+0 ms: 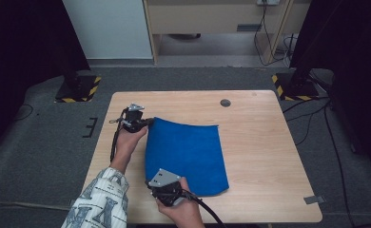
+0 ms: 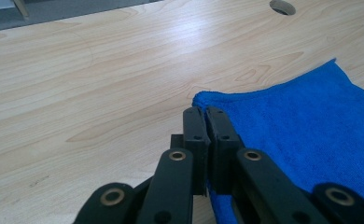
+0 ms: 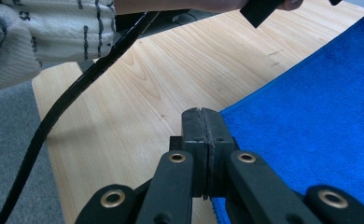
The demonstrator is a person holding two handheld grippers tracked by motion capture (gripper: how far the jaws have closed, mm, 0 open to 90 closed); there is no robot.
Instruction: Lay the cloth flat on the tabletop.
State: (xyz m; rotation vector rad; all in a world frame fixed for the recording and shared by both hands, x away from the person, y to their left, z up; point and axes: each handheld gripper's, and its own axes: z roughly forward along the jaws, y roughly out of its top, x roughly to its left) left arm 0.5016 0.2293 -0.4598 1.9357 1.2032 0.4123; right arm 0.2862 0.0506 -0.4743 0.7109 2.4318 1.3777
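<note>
Blue towel (image 1: 186, 154) lies flat on the wooden tabletop (image 1: 264, 142). Left tongs (image 1: 148, 122) are pinched onto its far left corner, right tongs (image 1: 161, 192) clamped on the near left corner.

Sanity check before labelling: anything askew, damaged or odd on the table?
Nothing damaged or spilled. The blue terry cloth lies flat but slightly skewed to the wooden table edges. Left gripper and right gripper are each shut on a cloth corner.
</note>
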